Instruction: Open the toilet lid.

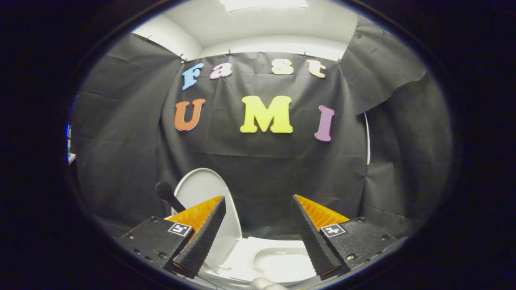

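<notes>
While the toilet lid [209,197] stands raised, tilted up behind the left finger, a dark brush handle [167,195] leans just left of it; the gripper [258,233] has its jaws spread wide, holding nothing, above the open toilet bowl [282,262].

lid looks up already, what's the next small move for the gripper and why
Probably draw the gripper straight back and away. The white plastic toilet lid already stands raised, leaning toward the black cloth wall, and the white toilet bowl lies exposed. The fingers are spread with nothing between them.
</notes>
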Demonstrator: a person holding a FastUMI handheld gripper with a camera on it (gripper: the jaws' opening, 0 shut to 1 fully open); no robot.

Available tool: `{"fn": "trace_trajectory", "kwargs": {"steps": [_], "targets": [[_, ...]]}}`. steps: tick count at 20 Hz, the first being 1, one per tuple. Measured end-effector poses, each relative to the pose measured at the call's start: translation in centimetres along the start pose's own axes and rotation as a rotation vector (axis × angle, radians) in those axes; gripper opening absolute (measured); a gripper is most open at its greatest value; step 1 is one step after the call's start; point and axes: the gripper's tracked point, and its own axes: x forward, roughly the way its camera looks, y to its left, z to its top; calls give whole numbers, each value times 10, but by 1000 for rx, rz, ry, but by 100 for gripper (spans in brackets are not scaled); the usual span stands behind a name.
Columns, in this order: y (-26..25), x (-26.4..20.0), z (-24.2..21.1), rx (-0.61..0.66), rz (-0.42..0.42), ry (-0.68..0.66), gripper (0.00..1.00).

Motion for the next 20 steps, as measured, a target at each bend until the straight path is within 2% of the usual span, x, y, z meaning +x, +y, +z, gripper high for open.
{"fn": "trace_trajectory", "kwargs": {"steps": [2,11,20], "targets": [[-17,-10,-20,22,2,19,100],[-101,-45,-102,39,-92,86,100],[-115,-54,-107,38,-134,89,100]]}}
